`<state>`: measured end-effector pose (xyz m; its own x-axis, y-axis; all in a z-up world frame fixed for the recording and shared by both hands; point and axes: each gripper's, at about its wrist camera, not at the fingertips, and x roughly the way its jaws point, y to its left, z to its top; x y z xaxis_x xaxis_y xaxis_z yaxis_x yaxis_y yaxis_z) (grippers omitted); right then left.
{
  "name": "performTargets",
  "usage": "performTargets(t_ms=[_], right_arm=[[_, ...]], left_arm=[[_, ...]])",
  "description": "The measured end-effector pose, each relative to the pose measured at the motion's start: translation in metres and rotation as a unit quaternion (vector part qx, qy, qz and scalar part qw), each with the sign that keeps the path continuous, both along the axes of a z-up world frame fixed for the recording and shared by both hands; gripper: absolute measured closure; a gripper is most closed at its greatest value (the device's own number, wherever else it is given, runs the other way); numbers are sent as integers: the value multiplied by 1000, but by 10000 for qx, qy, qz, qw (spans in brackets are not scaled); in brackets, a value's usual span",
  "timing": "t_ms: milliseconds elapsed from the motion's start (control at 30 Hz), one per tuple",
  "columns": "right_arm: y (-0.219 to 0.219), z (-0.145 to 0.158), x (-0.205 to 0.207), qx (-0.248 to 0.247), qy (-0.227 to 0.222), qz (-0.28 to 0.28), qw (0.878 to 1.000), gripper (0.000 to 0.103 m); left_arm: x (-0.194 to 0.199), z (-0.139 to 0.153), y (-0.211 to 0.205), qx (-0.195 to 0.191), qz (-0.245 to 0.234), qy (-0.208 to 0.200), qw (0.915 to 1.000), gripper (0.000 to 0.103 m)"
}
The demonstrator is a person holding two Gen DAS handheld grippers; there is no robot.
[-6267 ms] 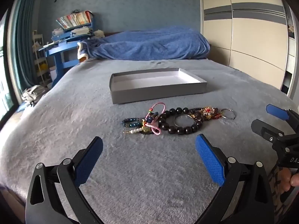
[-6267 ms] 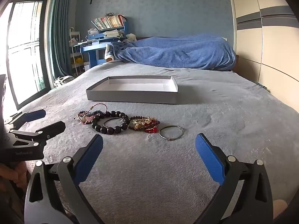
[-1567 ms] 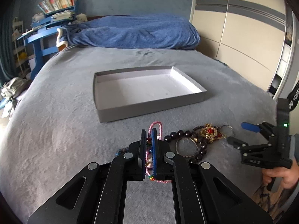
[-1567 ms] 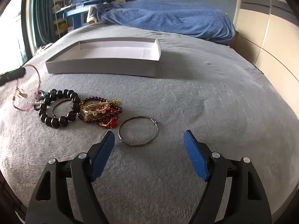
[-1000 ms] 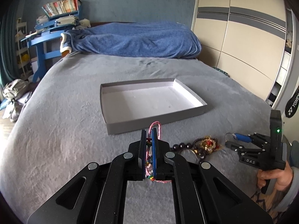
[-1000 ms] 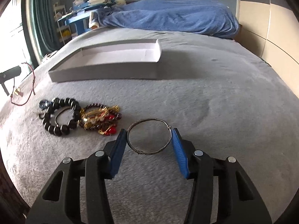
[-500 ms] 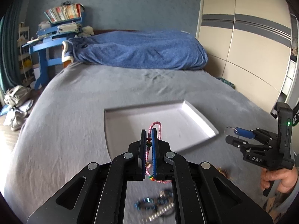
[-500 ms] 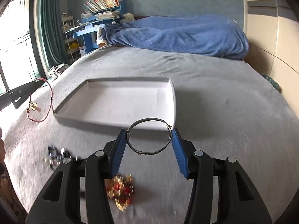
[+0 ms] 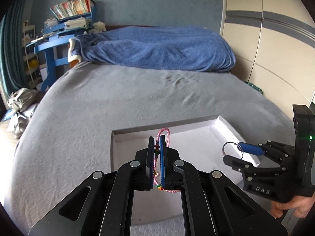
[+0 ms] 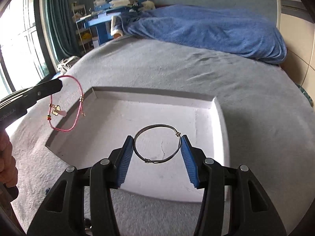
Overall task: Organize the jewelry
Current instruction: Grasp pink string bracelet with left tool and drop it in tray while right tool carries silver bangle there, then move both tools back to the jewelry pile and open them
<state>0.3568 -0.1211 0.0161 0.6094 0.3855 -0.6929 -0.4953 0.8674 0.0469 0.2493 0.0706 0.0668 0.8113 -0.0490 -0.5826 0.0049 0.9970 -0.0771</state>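
A shallow grey tray (image 9: 126,132) (image 10: 153,92) with a white floor lies on the grey bed. My left gripper (image 9: 157,137) is shut on a pink cord bracelet (image 9: 164,132) and holds it above the tray's near left part; the bracelet hangs from it in the right wrist view (image 10: 77,106). My right gripper (image 10: 157,143) is shut on a thin wire bangle (image 10: 157,125), held flat above the tray's floor. It shows at the right of the left wrist view (image 9: 234,151), over the tray's right rim.
A rumpled blue blanket (image 9: 157,49) lies at the head of the bed. A blue desk (image 9: 51,47) with books stands beyond the left side. Wardrobe doors (image 9: 275,39) line the right. A bit of other jewelry (image 10: 87,222) shows at the lower edge.
Both grippers moved forward and now hover over the tray, each still holding its piece. The remaining jewelry pile has dropped almost out of view below.
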Motion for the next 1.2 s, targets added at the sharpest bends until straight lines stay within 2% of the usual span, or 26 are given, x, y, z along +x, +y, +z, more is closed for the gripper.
performTargets(t_ms=[433, 467, 567, 600, 633, 700, 833, 967, 1200], right_arm=[[8, -36, 11, -297, 391, -59, 9988, 54], [8, -37, 10, -311, 385, -69, 9988, 53], [5, -36, 5, -255, 337, -85, 9991, 49], [4, -34, 3, -211, 293, -92, 9993, 42], [2, -32, 0, -165, 234, -94, 9995, 40], [-2, -25, -6, -89, 97, -99, 9999, 39], [-18, -10, -23, 157, -161, -192, 9996, 34], [-38, -3, -44, 278, -334, -334, 9985, 34], [-76, -6, -84, 490, -369, -627, 9961, 34]], left_arm=[[21, -51, -6, 73, -39, 656, 9978, 97], [21, -53, -6, 81, -17, 685, 9976, 92], [12, -52, -6, 234, 31, 559, 9982, 64], [8, -51, -7, 281, 14, 481, 9984, 53], [4, -48, -7, 287, 3, 421, 9987, 48], [-6, -42, -7, 277, 18, 250, 9993, 30], [-26, -31, -3, 184, 81, 29, 9998, 22], [-53, -27, 0, 68, 139, -122, 9998, 15], [-101, -32, -6, 42, 52, -146, 9999, 12]])
